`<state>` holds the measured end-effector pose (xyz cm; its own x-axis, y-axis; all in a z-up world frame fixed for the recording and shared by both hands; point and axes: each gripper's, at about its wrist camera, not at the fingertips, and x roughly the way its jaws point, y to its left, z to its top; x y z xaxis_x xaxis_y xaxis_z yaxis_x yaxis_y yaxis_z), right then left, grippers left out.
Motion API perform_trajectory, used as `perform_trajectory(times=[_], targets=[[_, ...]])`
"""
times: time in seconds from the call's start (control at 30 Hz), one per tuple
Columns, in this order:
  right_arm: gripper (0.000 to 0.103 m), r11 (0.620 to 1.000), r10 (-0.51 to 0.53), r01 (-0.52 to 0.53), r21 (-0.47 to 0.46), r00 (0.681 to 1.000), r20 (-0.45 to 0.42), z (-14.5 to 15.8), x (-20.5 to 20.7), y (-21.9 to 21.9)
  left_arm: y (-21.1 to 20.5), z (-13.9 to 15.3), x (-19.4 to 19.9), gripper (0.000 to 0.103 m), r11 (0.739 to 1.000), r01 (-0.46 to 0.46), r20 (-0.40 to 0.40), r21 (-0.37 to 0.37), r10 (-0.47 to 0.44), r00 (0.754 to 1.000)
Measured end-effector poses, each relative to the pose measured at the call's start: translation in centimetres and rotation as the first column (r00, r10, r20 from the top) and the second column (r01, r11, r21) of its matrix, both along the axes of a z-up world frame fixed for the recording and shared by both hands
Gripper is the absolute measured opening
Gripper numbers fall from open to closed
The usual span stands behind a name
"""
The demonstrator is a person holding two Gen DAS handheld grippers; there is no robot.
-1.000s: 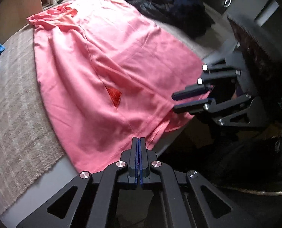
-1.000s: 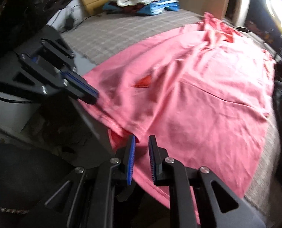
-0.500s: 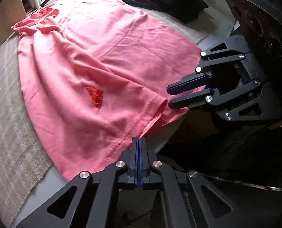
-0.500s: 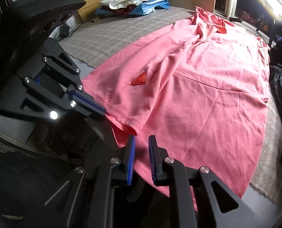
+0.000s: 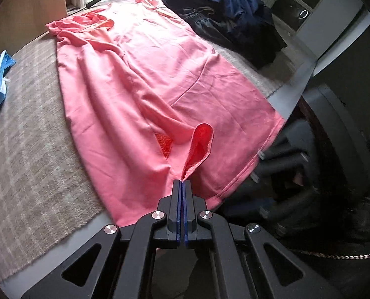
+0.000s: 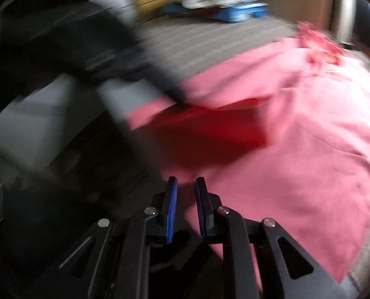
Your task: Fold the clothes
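The pink garment (image 5: 140, 79) lies flat on the bed (image 5: 28, 149), running from 6 toward 12 o'clock, and the left tool (image 5: 182, 183), fully closed, pinches its hem to fold it, while the right tool (image 6: 186, 186), at 3 o'clock, is slightly open and holds nothing.

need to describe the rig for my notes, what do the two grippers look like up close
Both match. The left gripper and right gripper are matte black, each with two flat parallel fingers lined inside with ribbed blue pads. Angular black linkage arms with triangular cutouts carry the fingers, joined by round silver pivot bolts. No cables, markings or sleeves are clearly visible on either one.
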<state>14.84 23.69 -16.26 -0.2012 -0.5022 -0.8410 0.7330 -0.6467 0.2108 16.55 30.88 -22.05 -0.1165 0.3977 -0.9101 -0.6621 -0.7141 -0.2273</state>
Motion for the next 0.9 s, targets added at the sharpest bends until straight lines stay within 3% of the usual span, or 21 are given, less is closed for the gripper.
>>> perform_trajectory(times=[0.07, 0.23, 0.33, 0.47, 0.53, 0.6, 0.7, 0.9], targets=[[0.016, 1.0, 0.012, -0.012, -0.025, 1.0, 0.019, 0.6, 0.7, 0.5, 0.2, 0.1, 0.1, 0.0, 1.0, 0.003, -0.002, 0.007, -0.003, 1.0], [0.016, 0.99, -0.125, 0.123, -0.069, 0.992, -0.025, 1.2, -2.2, 1.2, -3.2, 3.1, 1.0, 0.0, 1.0, -0.002, -0.003, 0.021, 0.002, 1.0], [0.016, 0.995, -0.089, 0.089, -0.046, 0.996, -0.007, -0.2, -2.6, -1.1, -5.2, 4.5, 1.2, 0.0, 1.0, -0.003, -0.004, 0.019, 0.003, 1.0], [0.017, 0.996, 0.044, -0.031, -0.086, 0.988, 0.149, 0.2, 0.3, -1.0, -5.2, 4.6, 1.3, 0.001, 0.999, 0.001, -0.012, 0.036, -0.001, 1.0], [0.017, 0.998, 0.03, -0.022, -0.052, 0.986, 0.164, 2.7, 0.4, 1.3, -5.0, 4.2, 1.6, 0.0, 0.998, 0.011, 0.015, 0.057, -0.012, 1.0], [0.018, 1.0, 0.012, -0.009, -0.016, 0.985, 0.174, 5.4, 0.2, 3.8, -3.9, 3.4, 3.0, 0.001, 0.996, 0.087, 0.032, 0.027, -0.088, 0.996], [0.026, 0.998, -0.055, 0.05, 0.045, 0.993, 0.103, 11.8, -3.6, 7.8, -3.4, 3.8, 4.6, 0.009, 0.991, 0.134, 0.034, 0.025, -0.134, 0.99], [0.035, 0.985, -0.126, 0.133, 0.109, 0.99, -0.067, 21.6, -16.2, 11.1, -6.3, 7.4, 4.0, 0.015, 0.997, -0.025, -0.018, 0.078, 0.027, 0.999]])
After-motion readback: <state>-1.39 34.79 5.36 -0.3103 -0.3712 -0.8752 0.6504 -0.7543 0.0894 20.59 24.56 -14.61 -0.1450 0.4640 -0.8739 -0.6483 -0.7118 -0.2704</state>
